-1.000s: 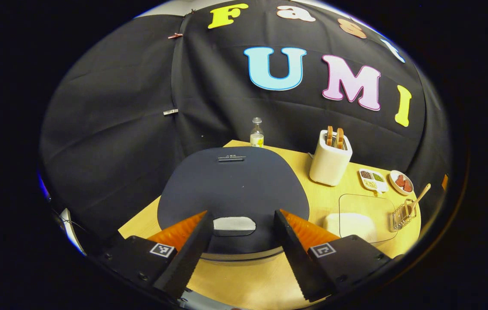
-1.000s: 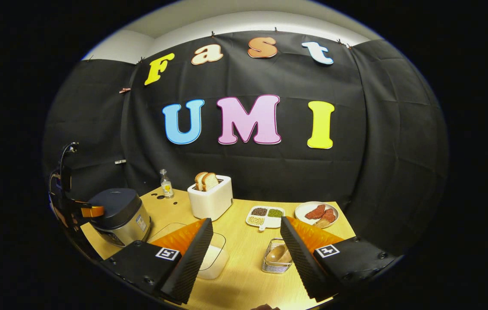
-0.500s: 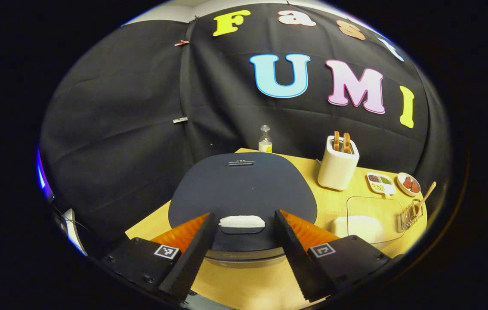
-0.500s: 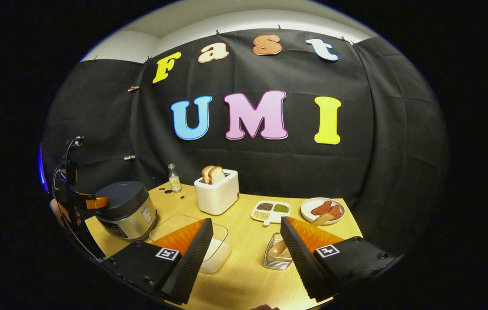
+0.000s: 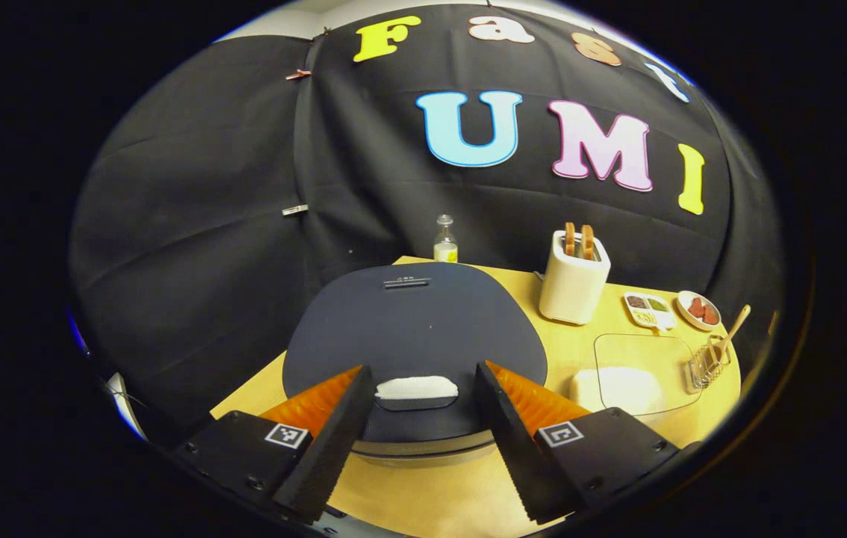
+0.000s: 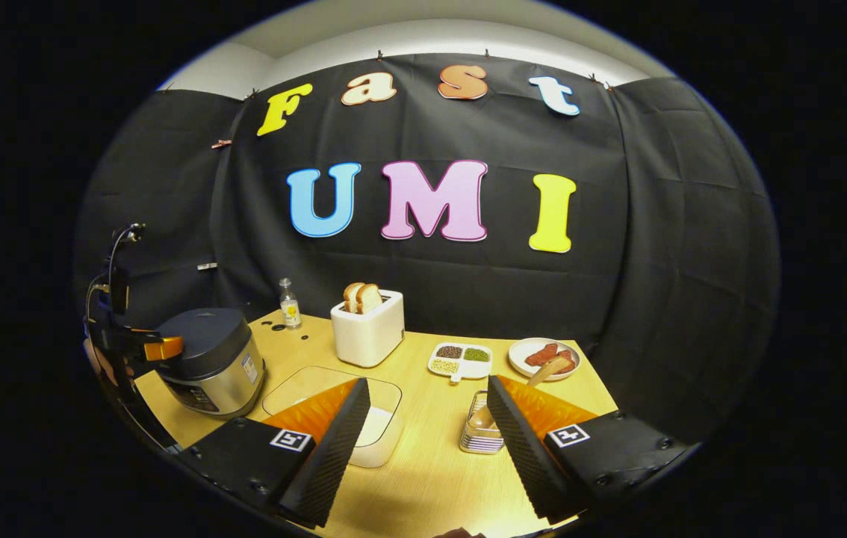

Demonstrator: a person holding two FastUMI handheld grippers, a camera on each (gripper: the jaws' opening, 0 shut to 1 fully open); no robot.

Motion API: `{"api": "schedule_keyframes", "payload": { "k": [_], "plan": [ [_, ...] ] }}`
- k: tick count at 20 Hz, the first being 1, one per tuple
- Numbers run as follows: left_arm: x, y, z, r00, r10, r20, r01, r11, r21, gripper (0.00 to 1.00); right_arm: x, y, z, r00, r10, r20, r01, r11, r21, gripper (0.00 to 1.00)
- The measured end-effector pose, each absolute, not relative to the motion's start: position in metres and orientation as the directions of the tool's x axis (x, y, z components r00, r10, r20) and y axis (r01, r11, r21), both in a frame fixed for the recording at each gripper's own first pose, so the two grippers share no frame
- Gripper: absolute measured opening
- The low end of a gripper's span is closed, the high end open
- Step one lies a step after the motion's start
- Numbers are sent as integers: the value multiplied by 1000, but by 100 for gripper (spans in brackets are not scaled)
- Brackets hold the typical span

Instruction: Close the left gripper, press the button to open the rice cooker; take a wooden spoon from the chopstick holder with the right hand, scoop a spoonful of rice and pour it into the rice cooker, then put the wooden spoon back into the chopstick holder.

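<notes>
The left gripper (image 5: 417, 430) hangs wide open and empty over the round dark-lidded rice cooker (image 5: 414, 329), so I think it should squeeze shut first, then push straight down on the pale oval button (image 5: 417, 388).

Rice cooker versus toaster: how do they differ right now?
The rice cooker is round, with a dark lid and silver body; the toaster is a white box. The rice cooker's lid is shut, while the toaster's top is open with bread slices sticking out. Both stand upright on the wooden table.
</notes>
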State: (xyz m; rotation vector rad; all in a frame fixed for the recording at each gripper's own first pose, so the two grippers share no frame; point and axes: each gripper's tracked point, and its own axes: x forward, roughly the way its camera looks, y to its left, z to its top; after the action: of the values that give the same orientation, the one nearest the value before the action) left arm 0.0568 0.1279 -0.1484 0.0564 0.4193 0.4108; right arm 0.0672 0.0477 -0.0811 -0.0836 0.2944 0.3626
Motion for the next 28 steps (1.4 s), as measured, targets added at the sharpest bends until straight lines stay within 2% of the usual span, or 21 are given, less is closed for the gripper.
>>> {"api": "schedule_keyframes", "payload": {
  "k": [3, 5, 10, 13, 17, 24, 28],
  "plan": [
    [58, 125, -140, 858, 367, -360, -324, 930, 174, 95, 55, 44, -70, 922, 279, -269, -299, 953, -39, 99],
    [61, 118, -124, 895, 342, -285, -291, 934, 208, 96, 48, 45, -60, 937, 255, -238, -271, 962, -38, 99],
    [50, 68, -66, 977, 177, -122, -147, 964, 221, 95, 34, 40, -21, 971, 185, -154, -196, 979, -58, 98],
    [36, 36, -24, 996, 81, -33, -73, 979, 191, 95, 23, 33, 7, 986, 140, -94, -144, 988, -46, 99],
    [13, 10, 6, 999, 10, 30, -16, 980, 198, 96, 7, 26, 27, 993, 103, -63, -105, 994, -22, 100],
    [-17, -3, 20, 994, -21, 104, 1, 982, 188, 94, -20, 13, 21, 995, 54, -78, -57, 998, -35, 100],
    [-18, -1, 11, 996, -22, 84, 8, 987, 162, 95, -21, 15, 18, 994, 56, -97, -60, 997, -43, 100]
  ]
}}
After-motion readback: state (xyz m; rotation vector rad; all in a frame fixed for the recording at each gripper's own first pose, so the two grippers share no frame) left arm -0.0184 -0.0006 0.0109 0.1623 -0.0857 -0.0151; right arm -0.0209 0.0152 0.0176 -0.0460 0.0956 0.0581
